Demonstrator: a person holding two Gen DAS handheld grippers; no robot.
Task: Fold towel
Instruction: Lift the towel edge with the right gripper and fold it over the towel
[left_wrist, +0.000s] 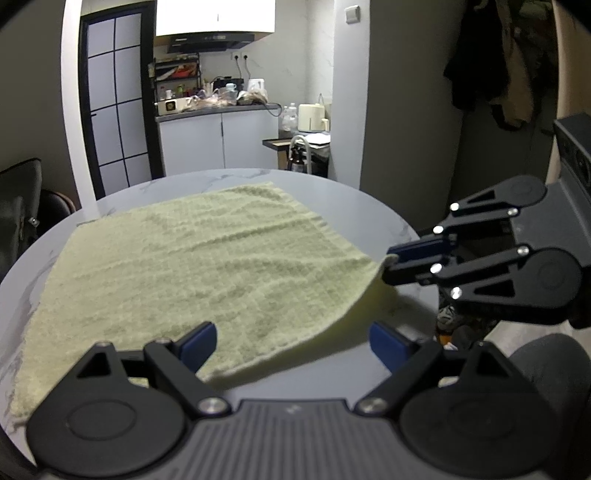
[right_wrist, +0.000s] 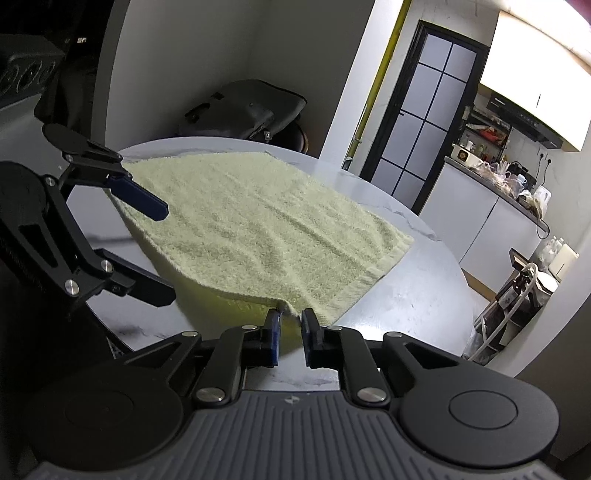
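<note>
A pale yellow-green towel (left_wrist: 192, 266) lies spread on a round white marble table (left_wrist: 332, 192). My right gripper (right_wrist: 291, 320) is shut on the towel's near right corner (right_wrist: 288, 306) and lifts that corner and edge off the table; it shows in the left wrist view (left_wrist: 389, 263) at the right. My left gripper (left_wrist: 291, 345) is open, its jaws straddling the towel's near edge without closing. In the right wrist view the left gripper (right_wrist: 162, 254) stands open at the left, one blue pad above the towel (right_wrist: 258, 221) and one finger below its raised edge.
Beyond the table (right_wrist: 424, 288) are a kitchen counter (left_wrist: 218, 110) with appliances, a black-framed glass door (left_wrist: 114, 107), a small cart (right_wrist: 517, 295) and a dark bag on a chair (right_wrist: 243, 110). Dark clothes (left_wrist: 498, 62) hang at the right.
</note>
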